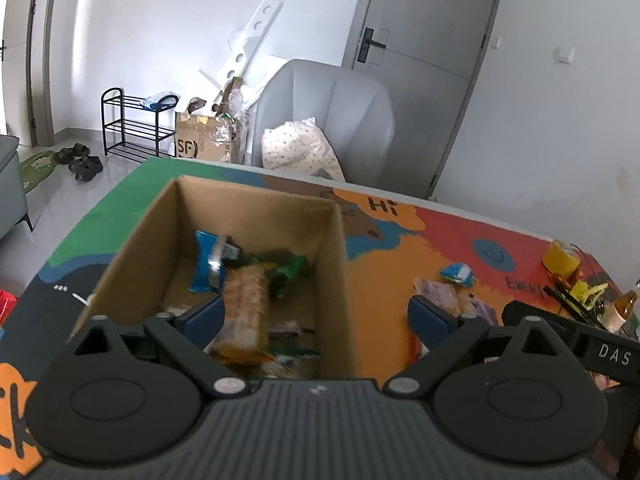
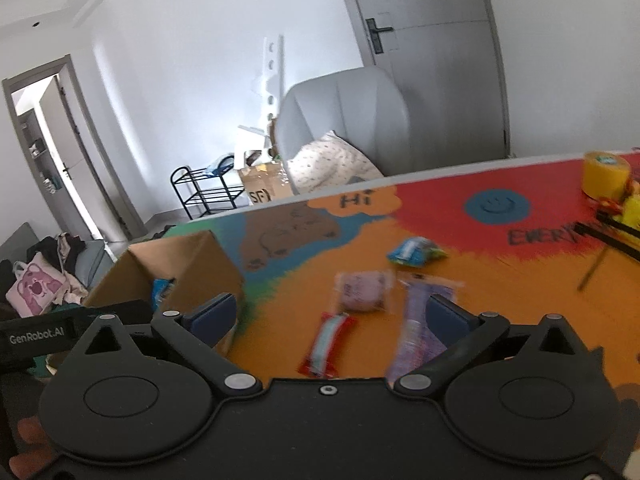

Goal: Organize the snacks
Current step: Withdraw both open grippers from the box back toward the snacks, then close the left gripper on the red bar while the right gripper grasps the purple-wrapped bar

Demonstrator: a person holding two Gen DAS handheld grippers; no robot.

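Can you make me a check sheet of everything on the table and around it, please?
Surface: colourful cartoon table mat, orange and red.
Job's things: open brown cardboard box holds a blue packet and a tan wrapper; loose on the mat: red-and-white bar, pink pouch, long purple packet, blue-green packet.
Clutter: yellow tape roll.
Grippers: left gripper open; right gripper open; both hold nothing.
Cables: nothing seen.
Surroundings: grey armchair, black shoe rack, grey door.
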